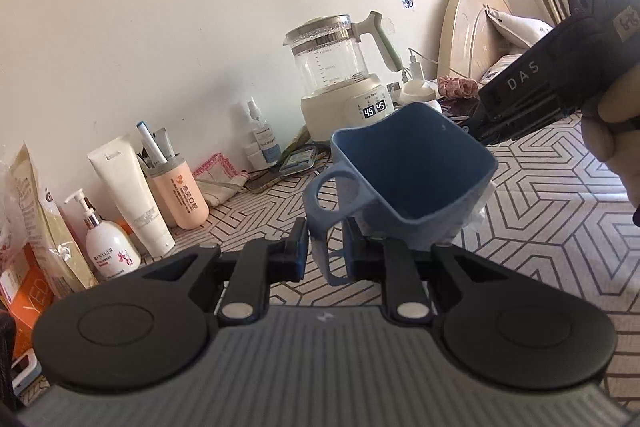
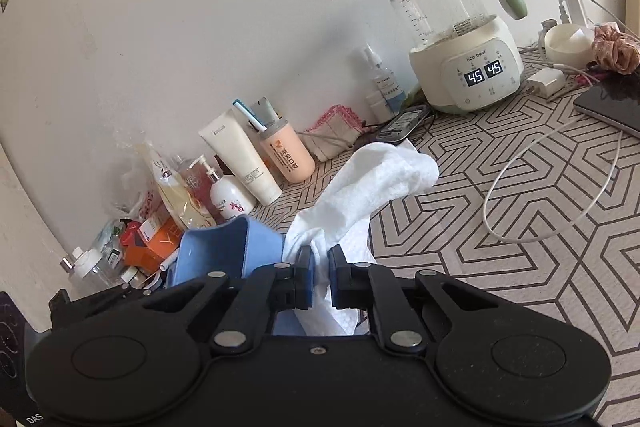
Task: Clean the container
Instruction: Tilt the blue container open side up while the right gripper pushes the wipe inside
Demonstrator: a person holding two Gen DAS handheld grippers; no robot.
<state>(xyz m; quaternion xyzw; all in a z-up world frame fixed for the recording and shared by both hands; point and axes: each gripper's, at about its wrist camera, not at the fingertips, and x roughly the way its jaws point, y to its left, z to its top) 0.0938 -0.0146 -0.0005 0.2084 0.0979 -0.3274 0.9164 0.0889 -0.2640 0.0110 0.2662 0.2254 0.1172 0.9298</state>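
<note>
A blue plastic cup (image 1: 412,179) hangs tilted above the patterned table, its mouth turned toward the left wrist camera. My left gripper (image 1: 326,255) is shut on the cup's loop handle (image 1: 320,199). The right gripper's black body (image 1: 532,87), held by a hand (image 1: 612,135), reaches in from the right behind the cup's rim, which hides its tips. In the right wrist view, my right gripper (image 2: 320,269) is shut on a crumpled white cloth (image 2: 360,187) that lies right beside the blue cup (image 2: 224,247). A bit of the cloth (image 1: 478,215) shows under the cup.
A glass kettle on a cream base (image 2: 452,27) stands at the back by the wall. Bottles, tubes and packets (image 2: 240,163) line the wall to the left. A white cable (image 2: 560,187) loops over the patterned tabletop (image 2: 500,287); a dark flat device (image 2: 612,103) lies far right.
</note>
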